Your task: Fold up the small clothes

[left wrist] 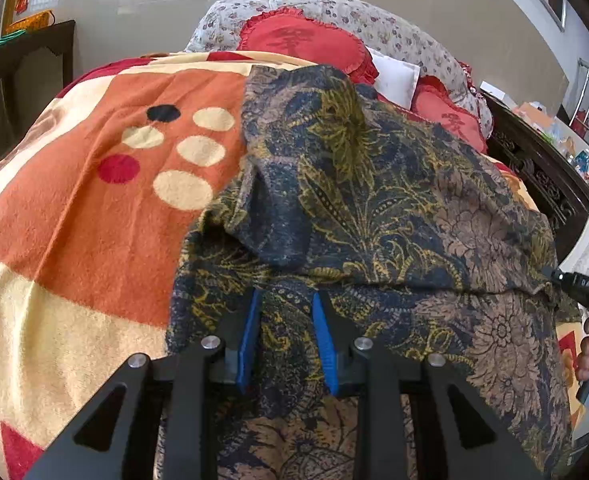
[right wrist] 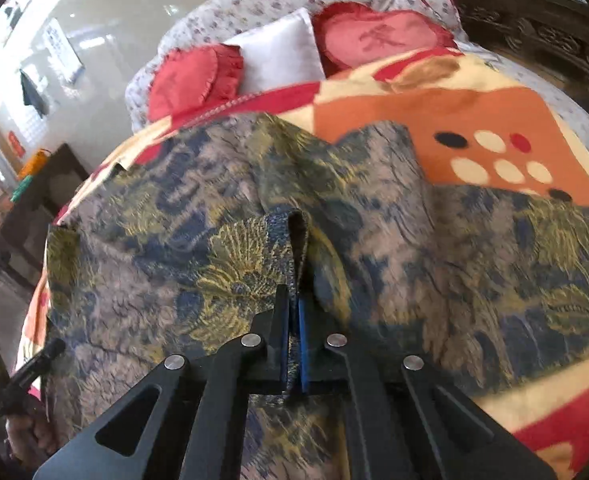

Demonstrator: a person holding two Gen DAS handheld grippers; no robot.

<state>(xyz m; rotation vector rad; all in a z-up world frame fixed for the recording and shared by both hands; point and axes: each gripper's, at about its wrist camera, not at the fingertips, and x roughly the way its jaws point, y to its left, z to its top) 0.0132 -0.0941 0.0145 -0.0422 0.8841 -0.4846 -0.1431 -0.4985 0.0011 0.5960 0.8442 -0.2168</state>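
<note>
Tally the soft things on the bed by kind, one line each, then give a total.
Red heart-shaped cushions: 2
White pillow: 1
Floral-print pillows at the head of the bed: 2
Orange and cream blanket: 1
Dark floral garment: 1
Total: 7

Rumpled navy-gold-brown floral garment (left wrist: 394, 200); spread across blanket (left wrist: 94, 208)
</note>
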